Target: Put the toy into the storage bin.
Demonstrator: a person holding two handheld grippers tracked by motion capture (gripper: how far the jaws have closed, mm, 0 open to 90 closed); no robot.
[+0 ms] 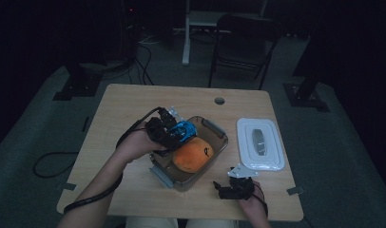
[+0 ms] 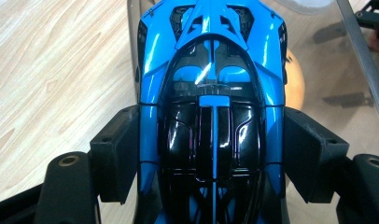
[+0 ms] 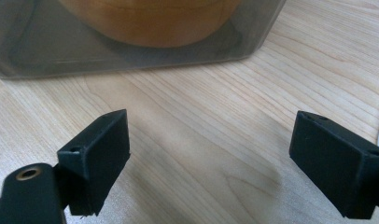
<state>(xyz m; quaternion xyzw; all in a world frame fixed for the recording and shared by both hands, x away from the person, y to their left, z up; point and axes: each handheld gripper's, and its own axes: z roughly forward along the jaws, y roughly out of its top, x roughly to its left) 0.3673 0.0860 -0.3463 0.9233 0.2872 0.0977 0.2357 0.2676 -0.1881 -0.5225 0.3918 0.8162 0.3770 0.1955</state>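
My left gripper [image 1: 174, 134] is shut on a glossy blue and black toy car [image 1: 185, 130], held over the left rim of a clear plastic container [image 1: 218, 135]. In the left gripper view the toy car [image 2: 211, 107] sits clamped between both black pads [image 2: 116, 158], nose pointing away over the container. An orange plush toy [image 1: 193, 155] lies inside the container. My right gripper [image 1: 224, 186] rests low over the table just in front of the container, jaws wide apart with nothing between them. The right gripper view shows the container wall [image 3: 33, 51] and the orange plush [image 3: 155, 21] behind it.
A white container lid [image 1: 260, 143] lies flat on the wooden table [image 1: 134, 102] to the right of the container. A round cable hole [image 1: 219, 100] sits near the table's far edge. A folding chair [image 1: 243, 38] stands beyond the table.
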